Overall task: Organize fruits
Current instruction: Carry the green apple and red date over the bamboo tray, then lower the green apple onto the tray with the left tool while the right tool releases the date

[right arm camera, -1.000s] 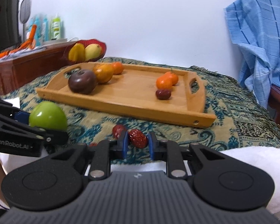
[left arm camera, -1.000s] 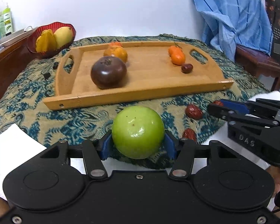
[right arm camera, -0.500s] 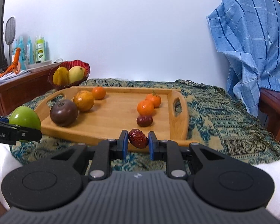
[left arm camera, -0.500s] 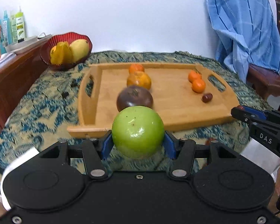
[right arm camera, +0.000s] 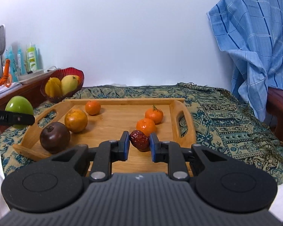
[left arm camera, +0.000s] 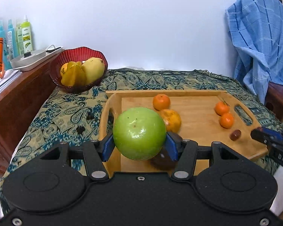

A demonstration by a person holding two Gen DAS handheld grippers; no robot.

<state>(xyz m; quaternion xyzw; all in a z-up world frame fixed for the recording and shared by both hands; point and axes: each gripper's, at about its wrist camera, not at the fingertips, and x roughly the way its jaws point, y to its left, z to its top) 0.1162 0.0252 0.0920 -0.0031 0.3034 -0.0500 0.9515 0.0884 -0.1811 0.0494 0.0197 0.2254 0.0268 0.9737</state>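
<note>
My left gripper (left arm camera: 139, 145) is shut on a green apple (left arm camera: 139, 133) and holds it above the left end of the wooden tray (left arm camera: 200, 130). It hides most of the dark purple fruit (left arm camera: 163, 162). My right gripper (right arm camera: 139, 144) is shut on a red date (right arm camera: 140, 140), held over the tray (right arm camera: 115, 126) in front of two small oranges (right arm camera: 145, 126). The purple fruit (right arm camera: 54, 140), a larger orange (right arm camera: 75, 120) and a small orange (right arm camera: 92, 107) sit on the tray's left side. Another date (left arm camera: 235, 135) lies near the tray's right handle.
A red bowl (left arm camera: 78, 56) with a mango and starfruit stands at the back left on the patterned cloth (right arm camera: 226, 116). A wooden sideboard (left arm camera: 15, 94) with bottles is at the left. A blue cloth (right arm camera: 254, 37) hangs over a chair at the right.
Both grippers have lifted and moved forward over the tray with their fruit. The right gripper took the date off the cloth and now holds it above the tray near the small oranges.
</note>
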